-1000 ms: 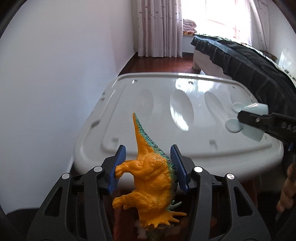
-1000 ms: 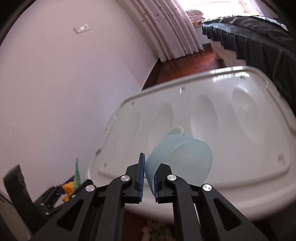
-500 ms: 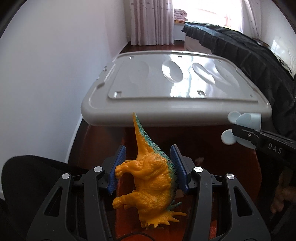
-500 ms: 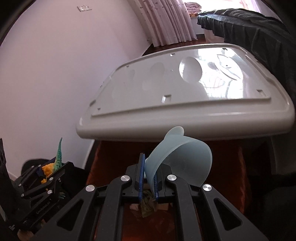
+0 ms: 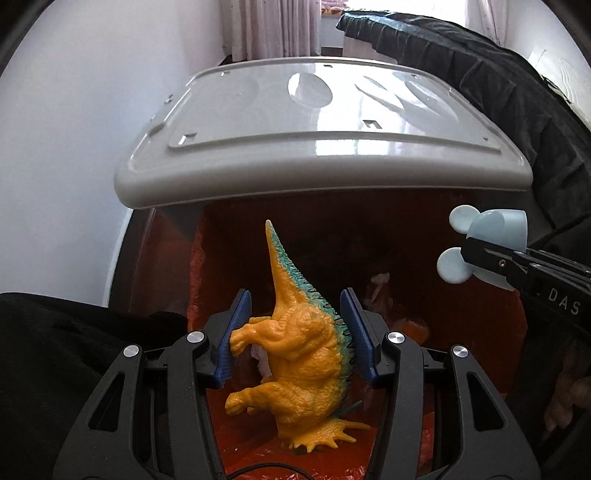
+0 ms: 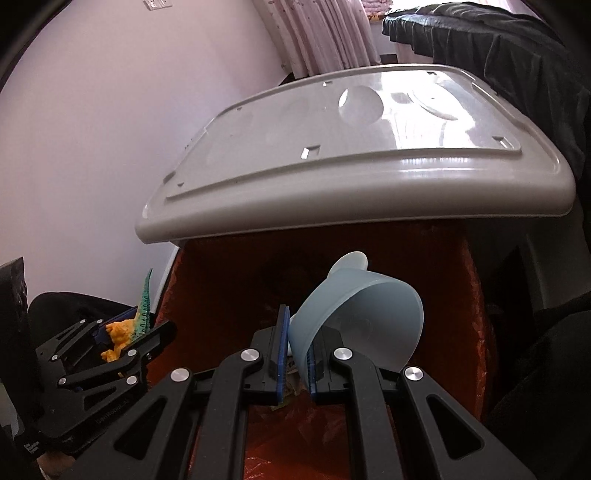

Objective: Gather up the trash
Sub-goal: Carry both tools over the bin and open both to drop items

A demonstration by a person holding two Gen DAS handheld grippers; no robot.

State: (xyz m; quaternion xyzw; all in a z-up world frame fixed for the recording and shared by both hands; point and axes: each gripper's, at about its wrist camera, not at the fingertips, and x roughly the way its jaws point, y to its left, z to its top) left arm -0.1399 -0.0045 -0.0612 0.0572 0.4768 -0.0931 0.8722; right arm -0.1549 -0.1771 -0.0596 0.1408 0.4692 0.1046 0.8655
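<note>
My left gripper (image 5: 295, 325) is shut on an orange toy dinosaur (image 5: 299, 354) with a green spine, tail pointing up. It hangs over the open bin lined with an orange bag (image 5: 369, 258). My right gripper (image 6: 295, 354) is shut on the rim of a pale blue plastic cup (image 6: 354, 321) with round ears, also over the bin. The cup shows at the right of the left wrist view (image 5: 491, 240). The left gripper and dinosaur (image 6: 125, 328) show at the lower left of the right wrist view. The grey bin lid (image 5: 321, 133) stands raised behind both.
Crumpled trash (image 5: 376, 288) lies inside the bin. A white wall (image 5: 74, 147) is on the left. A bed with a dark cover (image 5: 517, 92) is on the right. Curtains (image 5: 273, 26) hang at the back. Black fabric (image 5: 55, 350) is at the lower left.
The bin lid has swung up and open, exposing the orange-lined inside. Both grippers now sit lower and closer to the opening, still holding the dinosaur and the cup.
</note>
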